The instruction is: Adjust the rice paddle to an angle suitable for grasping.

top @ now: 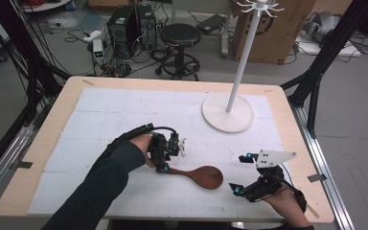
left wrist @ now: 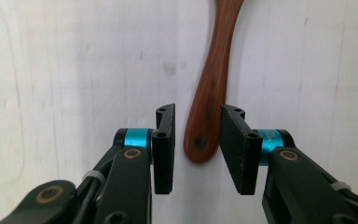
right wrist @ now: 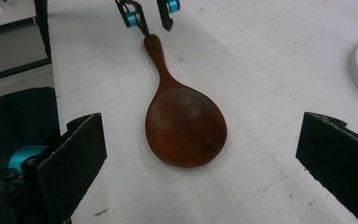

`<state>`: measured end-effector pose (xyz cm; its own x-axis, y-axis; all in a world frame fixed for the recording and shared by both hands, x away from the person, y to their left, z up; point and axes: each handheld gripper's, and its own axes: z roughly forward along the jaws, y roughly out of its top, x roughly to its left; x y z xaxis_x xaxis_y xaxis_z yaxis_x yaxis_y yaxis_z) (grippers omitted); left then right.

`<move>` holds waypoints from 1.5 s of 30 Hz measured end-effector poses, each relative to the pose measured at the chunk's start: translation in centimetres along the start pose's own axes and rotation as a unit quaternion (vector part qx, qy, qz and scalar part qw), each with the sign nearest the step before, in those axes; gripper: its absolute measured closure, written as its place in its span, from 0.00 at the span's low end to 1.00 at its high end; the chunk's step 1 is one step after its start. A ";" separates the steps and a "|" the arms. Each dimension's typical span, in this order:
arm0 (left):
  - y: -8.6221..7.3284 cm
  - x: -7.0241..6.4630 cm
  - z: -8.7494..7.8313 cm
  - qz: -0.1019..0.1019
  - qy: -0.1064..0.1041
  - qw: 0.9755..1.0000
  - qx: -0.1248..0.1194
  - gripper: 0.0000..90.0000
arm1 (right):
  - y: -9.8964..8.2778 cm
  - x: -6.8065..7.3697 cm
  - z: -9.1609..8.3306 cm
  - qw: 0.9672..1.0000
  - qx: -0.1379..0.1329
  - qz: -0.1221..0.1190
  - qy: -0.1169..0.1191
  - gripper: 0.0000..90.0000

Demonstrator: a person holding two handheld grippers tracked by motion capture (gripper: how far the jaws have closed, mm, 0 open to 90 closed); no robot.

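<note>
White gridded matting covers the wooden table (top: 52, 124) where we work, with stools, computer towers and cables on the floor beyond its far edge.

At left, our left gripper (top: 165, 154) points down over the handle end of one wooden rice paddle (top: 199, 176). In the left gripper view the jaws stand narrowly apart on either side of that handle (left wrist: 205, 126); a gap shows at the left pad, the right pad sits just beside the wood, and neither visibly presses, so nothing is held. The paddle lies flat on the mat, near the table's near edge, its round blade pointing right.

To the right, our right gripper (top: 242, 172) hovers near the blade with jaws spread wide and empty. Farther off, at far right, stands one white hook stand (top: 228, 112) on its round base.

We judge the risks as these: if the left jaws shut off-centre, the smooth tapered handle could squirt out or spin the paddle across the mat; a pinch so close to the handle's tip could let the heavier blade droop.

Count: one paddle, one stand, two grippers.
</note>
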<state>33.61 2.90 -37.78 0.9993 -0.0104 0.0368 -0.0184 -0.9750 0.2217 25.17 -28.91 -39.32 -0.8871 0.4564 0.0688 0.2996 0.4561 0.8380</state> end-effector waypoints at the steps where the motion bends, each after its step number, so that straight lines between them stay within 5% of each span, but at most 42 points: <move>1: -0.6 0.0 -0.1 -0.003 0.002 1.000 0.003 0.74 | 0.0 0.0 0.0 1.000 0.000 0.000 0.000 0.00; 8: -4.1 -0.2 0.3 -0.034 0.001 0.999 0.026 0.76 | 0.1 0.1 0.0 1.000 0.000 -0.001 -0.001 0.00; 14: -4.9 -0.2 1.3 -0.046 0.002 0.998 0.052 0.87 | 0.2 0.1 0.0 1.000 -0.001 -0.006 -0.002 0.00; 18: -4.8 -0.3 1.5 -0.046 -0.009 0.997 0.061 1.00 | 0.3 0.2 -0.1 1.000 -0.002 -0.006 -0.003 0.00; 45: -1.6 -0.1 2.8 -0.035 0.008 0.996 0.077 1.00 | 0.3 0.1 -0.3 1.000 -0.003 -0.005 -0.007 0.00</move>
<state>33.66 3.82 -40.82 0.9972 0.0605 0.0431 0.0574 -0.9958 0.0715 25.01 -28.97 -38.92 -0.8853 0.4619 0.0535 0.2886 0.4556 0.8421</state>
